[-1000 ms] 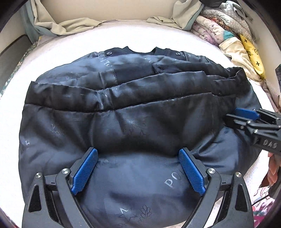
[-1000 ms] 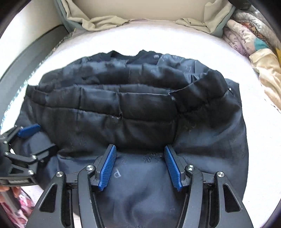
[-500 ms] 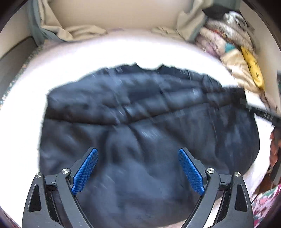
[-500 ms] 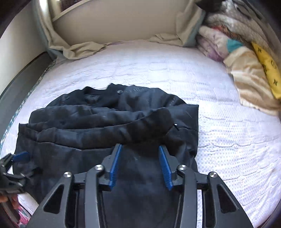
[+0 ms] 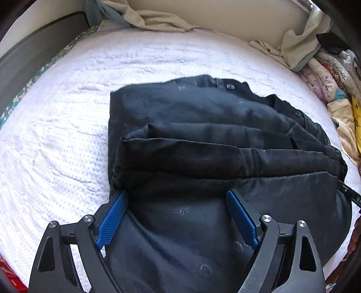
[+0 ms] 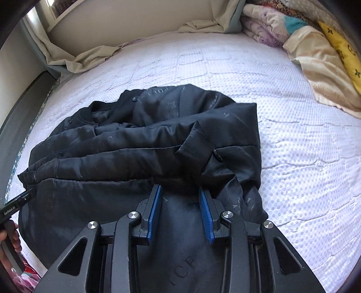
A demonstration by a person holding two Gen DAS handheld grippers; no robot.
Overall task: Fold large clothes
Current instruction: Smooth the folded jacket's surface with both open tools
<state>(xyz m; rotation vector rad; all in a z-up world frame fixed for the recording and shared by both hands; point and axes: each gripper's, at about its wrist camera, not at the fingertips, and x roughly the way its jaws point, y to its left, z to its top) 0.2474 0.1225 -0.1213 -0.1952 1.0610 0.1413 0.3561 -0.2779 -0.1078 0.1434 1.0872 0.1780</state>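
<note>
My right tongs (image 6: 180, 211) are narrowing over the dark navy satin padded jacket (image 6: 140, 157); my left tongs (image 5: 176, 216), wide, ease inward, gripping nothing. Both have slid apart to its ends on the white quilted mattress (image 6: 293, 157), likely for the next fold.

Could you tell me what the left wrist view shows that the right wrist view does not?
Only the left wrist view shows the left gripper head-on, fingers wide and closing over the near edge of the jacket, plus a red patch at the bottom left corner.

Only the right wrist view shows the right gripper head-on, fingers narrow and closing with jacket cloth between them, and a hand at the left edge.

Both show the dark jacket, half folded on the white mattress, the beige sheet behind it and the pile of bedding at the right.
</note>
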